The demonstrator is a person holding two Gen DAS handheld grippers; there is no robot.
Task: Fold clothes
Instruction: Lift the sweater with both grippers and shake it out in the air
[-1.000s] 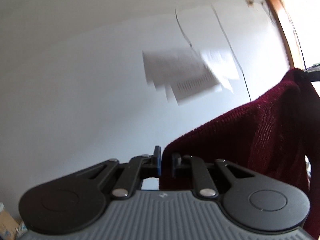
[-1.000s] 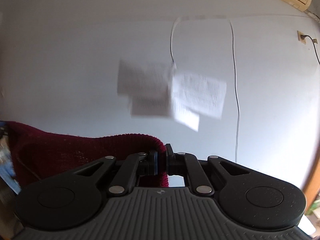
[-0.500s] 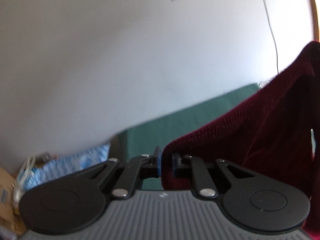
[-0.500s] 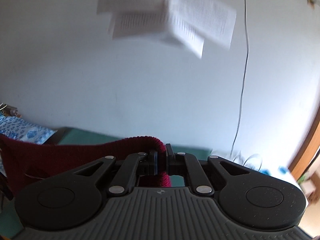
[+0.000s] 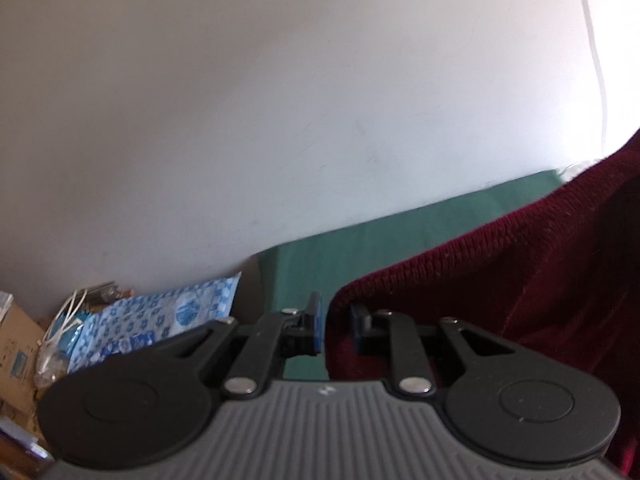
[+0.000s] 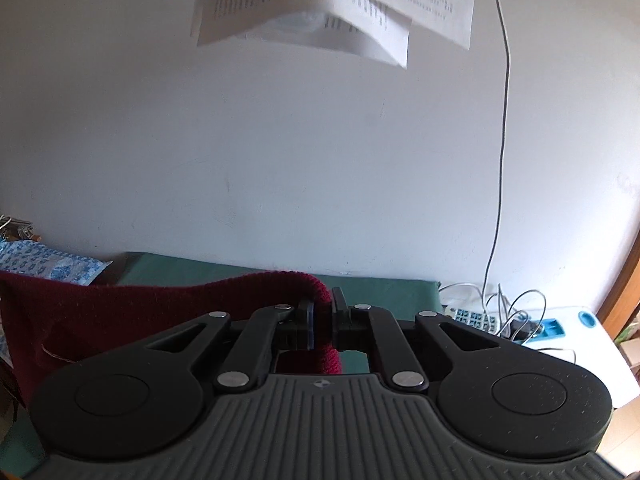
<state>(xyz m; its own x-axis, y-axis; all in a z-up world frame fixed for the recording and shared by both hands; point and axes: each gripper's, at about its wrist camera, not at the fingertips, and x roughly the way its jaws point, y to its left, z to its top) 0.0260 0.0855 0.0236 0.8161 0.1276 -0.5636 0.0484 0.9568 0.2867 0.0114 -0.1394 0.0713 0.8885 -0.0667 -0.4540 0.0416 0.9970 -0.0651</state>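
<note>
A dark red knitted garment (image 5: 520,272) hangs stretched in the air between my two grippers, above a green table (image 5: 400,236). My left gripper (image 5: 336,320) is shut on one corner of its top edge; the cloth runs off to the right. My right gripper (image 6: 323,316) is shut on the other corner, and the garment (image 6: 120,312) runs off to the left over the green table (image 6: 380,288). The lower part of the garment is hidden behind the gripper bodies.
A white wall stands just behind the table, with papers (image 6: 320,8) pinned high and a cable (image 6: 500,160) running down it. A blue-and-white patterned bag (image 5: 160,320) and cardboard boxes lie left of the table. A power strip and cables (image 6: 500,312) lie to the right.
Both grippers have tilted down with the garment: the views dropped from bare wall to the green table and the clutter beside it. Both stay shut on the cloth.
</note>
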